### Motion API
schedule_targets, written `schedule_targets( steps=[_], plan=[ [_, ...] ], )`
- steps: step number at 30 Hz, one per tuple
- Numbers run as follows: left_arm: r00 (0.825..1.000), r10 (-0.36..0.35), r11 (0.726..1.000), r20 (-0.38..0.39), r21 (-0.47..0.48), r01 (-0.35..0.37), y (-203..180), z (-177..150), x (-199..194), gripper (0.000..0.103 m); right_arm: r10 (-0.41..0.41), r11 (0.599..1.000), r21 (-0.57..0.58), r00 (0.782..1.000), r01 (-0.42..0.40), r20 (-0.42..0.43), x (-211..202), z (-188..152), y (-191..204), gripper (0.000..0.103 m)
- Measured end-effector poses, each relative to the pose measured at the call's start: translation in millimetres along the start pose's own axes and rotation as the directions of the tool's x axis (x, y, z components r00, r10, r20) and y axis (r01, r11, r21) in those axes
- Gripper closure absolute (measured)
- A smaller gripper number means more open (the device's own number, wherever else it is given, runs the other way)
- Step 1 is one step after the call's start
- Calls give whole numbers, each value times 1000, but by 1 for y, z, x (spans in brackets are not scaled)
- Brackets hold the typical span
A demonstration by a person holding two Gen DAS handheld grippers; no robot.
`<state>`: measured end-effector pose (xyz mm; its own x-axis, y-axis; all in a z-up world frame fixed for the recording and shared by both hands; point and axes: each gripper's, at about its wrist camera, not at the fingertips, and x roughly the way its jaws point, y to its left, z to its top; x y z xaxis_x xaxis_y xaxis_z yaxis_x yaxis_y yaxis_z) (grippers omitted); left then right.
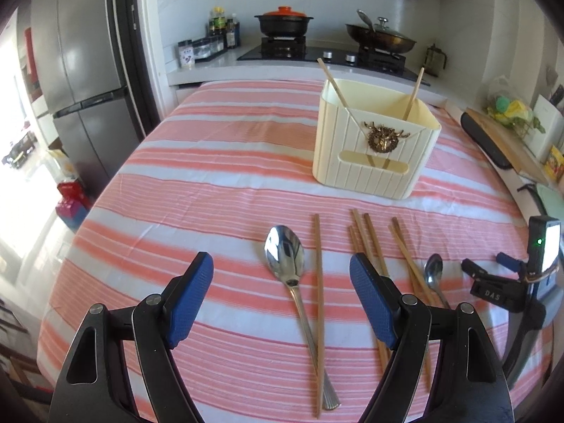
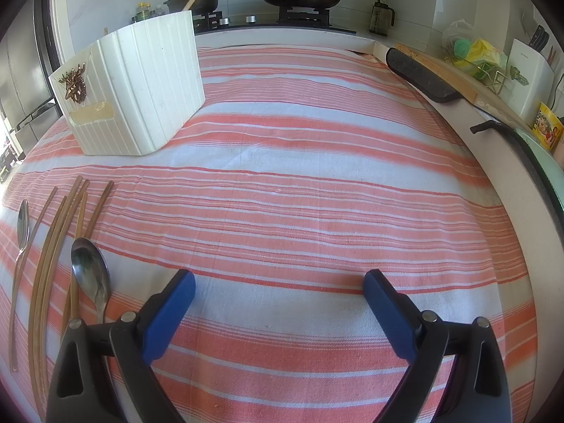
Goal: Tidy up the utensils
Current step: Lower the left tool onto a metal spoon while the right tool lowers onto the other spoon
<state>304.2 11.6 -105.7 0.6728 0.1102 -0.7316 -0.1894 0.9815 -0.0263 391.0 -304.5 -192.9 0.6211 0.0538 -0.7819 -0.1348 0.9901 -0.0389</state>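
Before you lies a woven striped tablecloth [image 1: 218,162], matt and slightly coarse. The large spoon [image 1: 286,257] is polished mirror-bright metal; the chopsticks [image 1: 373,246] look like smooth brown wood. The cream utensil holder [image 1: 373,141] is ribbed matt plastic with a brassy metal emblem [image 1: 382,139].

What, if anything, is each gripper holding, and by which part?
Nothing is held. The left gripper is open above the big spoon; the right gripper is open over bare tablecloth.
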Motion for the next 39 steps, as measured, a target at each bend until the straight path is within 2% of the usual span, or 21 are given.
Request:
schedule_targets(
  steps=[6,11,16,20,25,30,34,39],
  plan=[
    [996,-84,996,17,-20,84,18,-19,-11,21,0,1000,0,1000,0,0,0,0,0,5],
    [992,-125,992,7,-34,125,37,-38,-14,17,0,1000,0,1000,0,0,0,0,0,5],
    [986,-161,985,-54,-73,157,52,-55,6,17,1,1000,0,1000,-1,0,0,0,0,5],
    [980,-172,984,-102,-57,166,44,-60,29,17,0,1000,0,1000,0,0,0,0,1,5],
    [981,-164,985,-108,-73,157,36,-48,56,17,-1,1000,3,1000,1,-3,1,0,1,4],
    [986,-110,989,-124,-114,96,33,-38,81,17,3,1000,2,1000,-3,-4,2,0,1,2],
    [993,-34,997,-111,-69,26,27,-42,88,17,2,1000,1,1000,-2,-4,2,0,1,2],
    [995,8,1000,-102,-21,-10,21,-49,85,16,4,1000,3,1000,-4,-5,2,0,1,2]
  ],
)
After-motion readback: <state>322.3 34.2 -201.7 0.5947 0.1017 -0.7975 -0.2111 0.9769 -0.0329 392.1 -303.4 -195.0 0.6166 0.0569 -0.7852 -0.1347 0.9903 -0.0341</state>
